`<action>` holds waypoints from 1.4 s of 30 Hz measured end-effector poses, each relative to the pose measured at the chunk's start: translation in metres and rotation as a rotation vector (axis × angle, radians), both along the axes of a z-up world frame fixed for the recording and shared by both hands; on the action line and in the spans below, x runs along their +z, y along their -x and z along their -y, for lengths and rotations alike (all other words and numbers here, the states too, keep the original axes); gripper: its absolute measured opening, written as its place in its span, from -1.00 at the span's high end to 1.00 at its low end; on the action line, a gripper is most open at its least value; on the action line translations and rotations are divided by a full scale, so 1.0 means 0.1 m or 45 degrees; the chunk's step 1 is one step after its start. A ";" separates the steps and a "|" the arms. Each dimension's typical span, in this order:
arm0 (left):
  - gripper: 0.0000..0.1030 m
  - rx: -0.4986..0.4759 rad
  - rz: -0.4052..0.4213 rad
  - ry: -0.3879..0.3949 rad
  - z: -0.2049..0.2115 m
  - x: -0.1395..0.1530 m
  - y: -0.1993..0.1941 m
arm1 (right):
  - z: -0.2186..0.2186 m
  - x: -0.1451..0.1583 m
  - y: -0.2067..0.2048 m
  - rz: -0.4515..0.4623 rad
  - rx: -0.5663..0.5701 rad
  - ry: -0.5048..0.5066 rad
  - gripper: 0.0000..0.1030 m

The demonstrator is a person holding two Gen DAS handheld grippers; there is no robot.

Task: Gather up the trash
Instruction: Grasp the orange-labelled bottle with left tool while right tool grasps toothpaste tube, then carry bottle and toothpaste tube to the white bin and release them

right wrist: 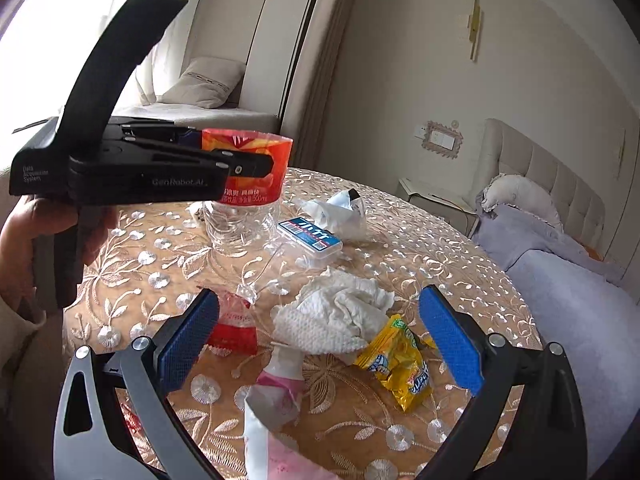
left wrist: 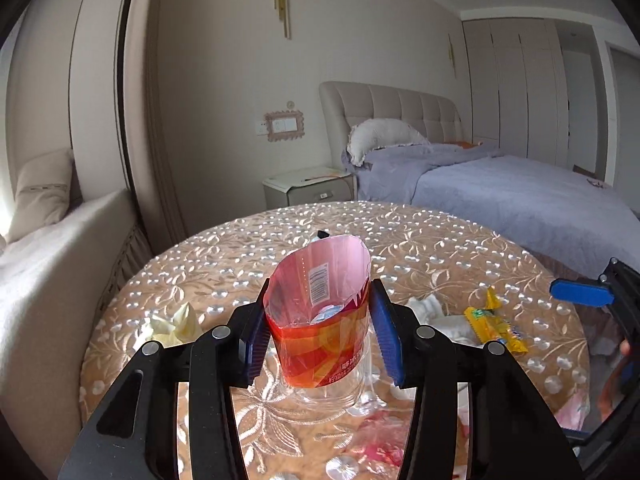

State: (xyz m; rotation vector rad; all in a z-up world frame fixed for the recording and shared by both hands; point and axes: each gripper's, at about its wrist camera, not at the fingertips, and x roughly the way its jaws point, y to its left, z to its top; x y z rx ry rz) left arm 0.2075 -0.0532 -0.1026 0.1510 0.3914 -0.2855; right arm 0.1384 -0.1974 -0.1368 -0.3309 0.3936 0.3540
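A cut-open clear plastic bottle (left wrist: 320, 344) with a red-orange label stands upright on the round table (left wrist: 440, 248). My left gripper (left wrist: 320, 286) is shut on its label band, one blue pad against each side; the right wrist view shows that grip from the side (right wrist: 256, 166). My right gripper (right wrist: 320, 294) is open, low over a crumpled white tissue (right wrist: 336, 316) and a yellow snack wrapper (right wrist: 400, 360), touching neither. A red-and-clear bag (right wrist: 234, 324) lies by its left finger. A pink-white pouch (right wrist: 276, 400) lies nearer the camera.
Beyond the bottle lie a clear box with a blue label (right wrist: 310, 238) and crumpled white packaging (right wrist: 340, 212). A cream tissue (left wrist: 176, 320) sits at the table's left. A bed (left wrist: 520, 192), a nightstand (left wrist: 308, 188) and a cushioned window seat (left wrist: 60, 248) surround the table.
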 end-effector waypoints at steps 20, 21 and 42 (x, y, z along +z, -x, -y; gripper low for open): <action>0.09 0.025 0.081 0.005 0.22 0.24 0.81 | 0.07 -0.43 0.17 -0.293 0.102 0.111 0.59; 0.09 0.019 0.088 0.004 0.26 0.25 0.83 | 0.10 -0.38 0.19 -0.265 0.081 0.099 0.59; 0.08 -0.496 0.026 0.018 2.01 0.03 1.11 | 1.93 0.27 1.10 0.017 -0.488 -0.098 0.59</action>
